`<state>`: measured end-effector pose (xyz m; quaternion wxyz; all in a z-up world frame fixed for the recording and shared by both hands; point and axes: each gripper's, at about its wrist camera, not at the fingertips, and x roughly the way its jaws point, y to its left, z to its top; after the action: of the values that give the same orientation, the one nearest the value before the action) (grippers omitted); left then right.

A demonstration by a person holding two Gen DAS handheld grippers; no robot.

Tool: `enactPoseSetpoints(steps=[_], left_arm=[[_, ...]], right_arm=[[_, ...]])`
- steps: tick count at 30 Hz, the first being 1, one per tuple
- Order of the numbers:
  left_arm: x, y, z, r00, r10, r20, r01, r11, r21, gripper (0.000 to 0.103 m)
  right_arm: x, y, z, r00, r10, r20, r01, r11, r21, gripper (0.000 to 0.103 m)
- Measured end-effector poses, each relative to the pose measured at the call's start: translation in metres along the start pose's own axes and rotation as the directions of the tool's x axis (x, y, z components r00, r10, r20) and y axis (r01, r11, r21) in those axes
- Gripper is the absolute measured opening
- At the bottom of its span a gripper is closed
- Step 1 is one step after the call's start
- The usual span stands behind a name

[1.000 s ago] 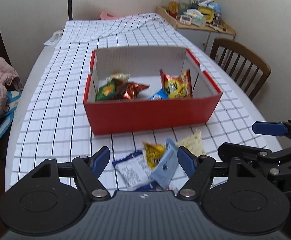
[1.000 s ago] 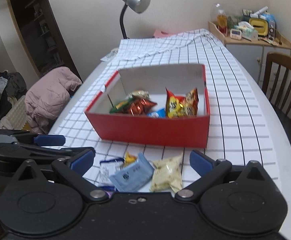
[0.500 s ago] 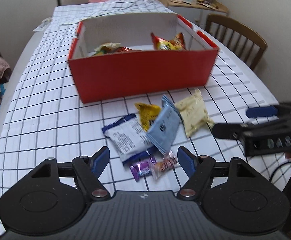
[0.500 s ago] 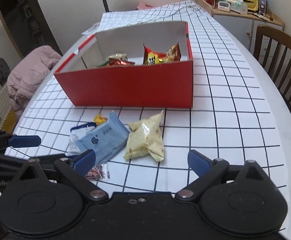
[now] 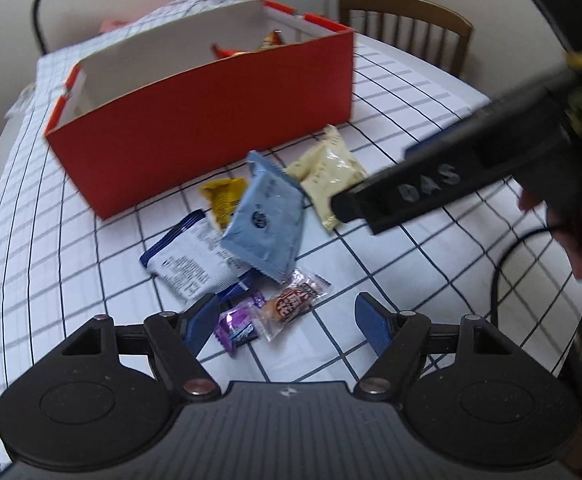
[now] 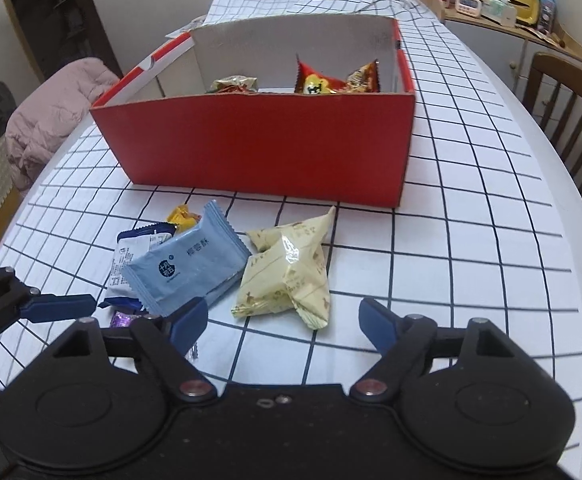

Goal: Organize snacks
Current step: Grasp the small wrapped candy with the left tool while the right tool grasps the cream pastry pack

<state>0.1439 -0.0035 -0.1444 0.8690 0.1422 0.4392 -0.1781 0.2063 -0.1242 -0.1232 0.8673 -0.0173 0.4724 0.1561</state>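
Nearest the left wrist camera, the left gripper (image 5: 285, 322) hangs low over the checked surface (image 5: 391, 272) with its blue fingers spread apart and nothing between them. Just ahead of them lie a purple candy (image 5: 238, 326) and a clear-wrapped round snack (image 5: 293, 304), side by side. Beyond these a white and blue packet (image 5: 189, 258) lies flat, with a light blue packet (image 5: 267, 226) propped on its far edge and a small yellow packet (image 5: 223, 197) behind.

The right gripper (image 6: 283, 320) also has its fingers wide apart and empty, low over the surface. Just ahead of it sits a cream packet (image 6: 287, 270), touching the light blue packet's right side. In the left wrist view the right gripper's black body crosses in from the right, covering part of the cream packet.

Past the loose snacks stands a red box (image 6: 267, 152), open on top, holding several wrapped snacks: a red and yellow bag (image 6: 331, 80) at right, a greenish one (image 6: 233, 83) at left. A wooden chair (image 6: 567, 116) stands at the surface's right, and a cluttered shelf (image 6: 503, 4) lies in the far corner.
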Motion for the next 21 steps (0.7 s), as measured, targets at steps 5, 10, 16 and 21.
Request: enactPoseSetpoints(steps=[5,10,16,21], left_arm=[[0.007,-0.005,0.001,1.0,-0.015,0.012,0.014,0.997,0.082,0.073],[0.016,-0.003,0.004,0.999,-0.042,-0.009,0.043,0.992,0.116,0.057],[0.021,-0.001,0.007,0.998,-0.06,-0.027,0.063,0.989,0.134,0.044],[0.022,-0.009,0.009,0.996,-0.083,-0.044,0.09,0.979,0.182,0.032]], right_arm=[[0.009,0.001,0.005,1.0,-0.003,-0.005,0.002,1.0,-0.03,0.077],[0.017,0.002,0.011,1.0,0.01,-0.018,-0.011,0.998,-0.059,0.07],[0.025,0.002,0.016,0.999,0.016,-0.028,-0.017,0.998,-0.054,0.062],[0.031,0.002,0.016,0.999,0.01,-0.036,-0.013,0.998,-0.064,0.053]])
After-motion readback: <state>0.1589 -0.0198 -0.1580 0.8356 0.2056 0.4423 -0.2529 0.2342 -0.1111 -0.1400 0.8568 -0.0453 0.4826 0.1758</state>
